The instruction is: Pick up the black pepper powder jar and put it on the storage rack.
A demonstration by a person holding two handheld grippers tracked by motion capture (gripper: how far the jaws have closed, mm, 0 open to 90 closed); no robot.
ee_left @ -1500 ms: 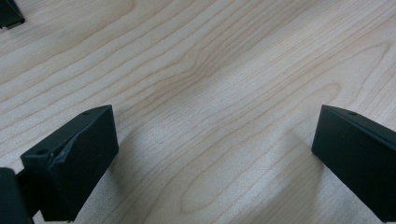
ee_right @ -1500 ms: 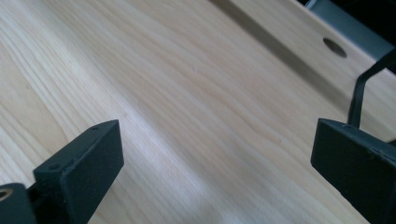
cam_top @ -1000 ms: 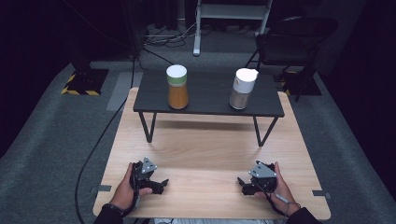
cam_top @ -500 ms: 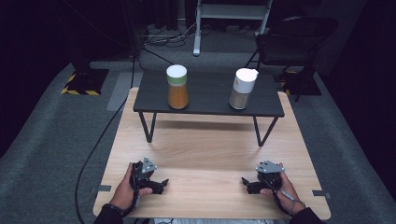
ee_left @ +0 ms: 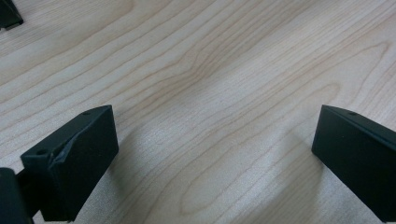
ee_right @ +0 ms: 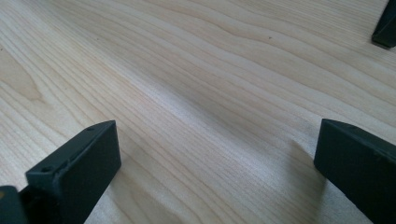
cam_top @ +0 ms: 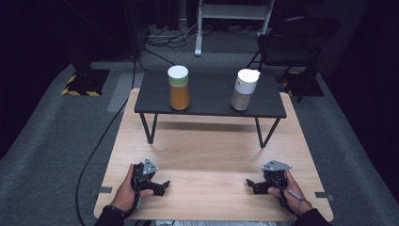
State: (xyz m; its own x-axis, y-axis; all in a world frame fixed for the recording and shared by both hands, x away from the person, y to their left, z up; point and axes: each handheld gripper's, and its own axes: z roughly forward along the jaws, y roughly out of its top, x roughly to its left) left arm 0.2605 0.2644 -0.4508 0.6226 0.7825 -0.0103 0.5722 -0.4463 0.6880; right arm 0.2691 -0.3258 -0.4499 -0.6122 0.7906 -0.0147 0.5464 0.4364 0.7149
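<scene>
The two jars stand upright on the black shelf (cam_top: 209, 106) at the far side of the wooden table (cam_top: 207, 150): an orange-filled jar (cam_top: 179, 88) with a white lid to the left, a pale-filled jar (cam_top: 245, 90) with a white lid to the right, well apart from each other. Each jar's long axis is vertical. Both lie straight ahead of me and raised above the level of my hands. My left gripper (cam_top: 159, 187) rests low on the near table edge and is the nearer one to the orange-filled jar; my right gripper (cam_top: 253, 185) is nearer the pale-filled jar. Left jaws: wide apart, nothing but bare wood between them. Right jaws: just finished opening, now wide, nothing between them. Judgement: any reach must go forward and up.
</scene>
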